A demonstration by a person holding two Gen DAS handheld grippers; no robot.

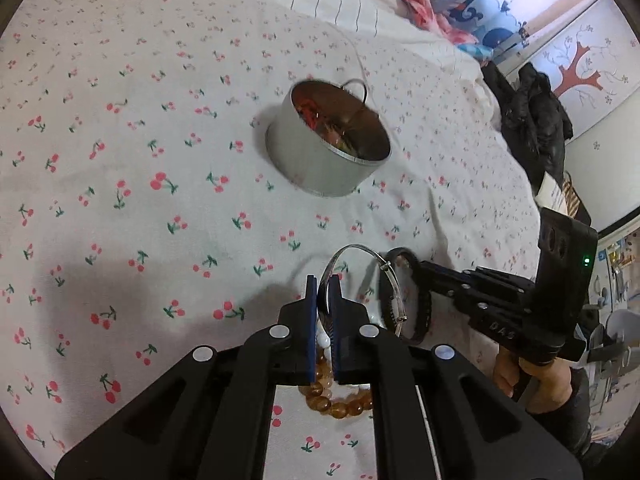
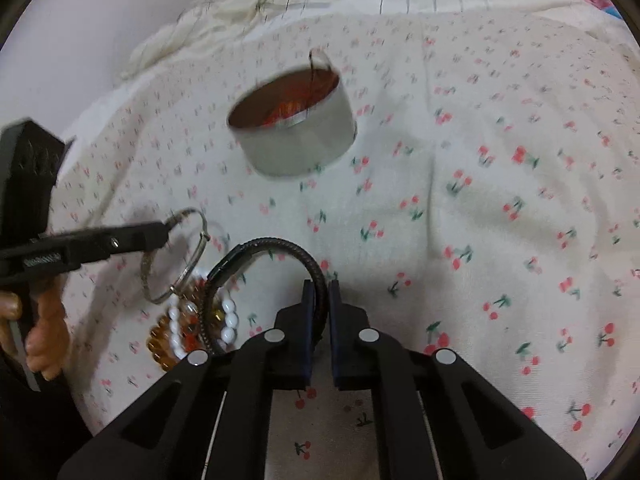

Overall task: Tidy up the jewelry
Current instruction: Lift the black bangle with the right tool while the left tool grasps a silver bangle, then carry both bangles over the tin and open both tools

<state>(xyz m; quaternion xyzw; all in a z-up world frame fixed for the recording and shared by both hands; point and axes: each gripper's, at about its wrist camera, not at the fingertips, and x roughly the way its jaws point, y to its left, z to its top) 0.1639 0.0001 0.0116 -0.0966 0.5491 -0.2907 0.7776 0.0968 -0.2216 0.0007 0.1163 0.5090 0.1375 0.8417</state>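
Observation:
My left gripper (image 1: 324, 286) is shut on a thin silver bangle (image 1: 360, 249), held just above the bed; the same bangle shows in the right wrist view (image 2: 200, 232). My right gripper (image 2: 319, 286) is shut on a black braided bracelet (image 2: 276, 245), which also shows in the left wrist view (image 1: 420, 304). Below them lie an amber bead bracelet (image 1: 340, 406) and a white bead bracelet (image 2: 230, 318) on the sheet. A round metal tin (image 1: 324, 156) stands open ahead, with red items inside; it also shows in the right wrist view (image 2: 300, 144).
A cherry-print bedsheet (image 1: 140, 160) covers the bed. A striped white quilt (image 1: 340, 4) lies at the far end. Black clothing (image 1: 532, 120) hangs at the bed's right edge. A white wall (image 2: 60, 20) is to the left.

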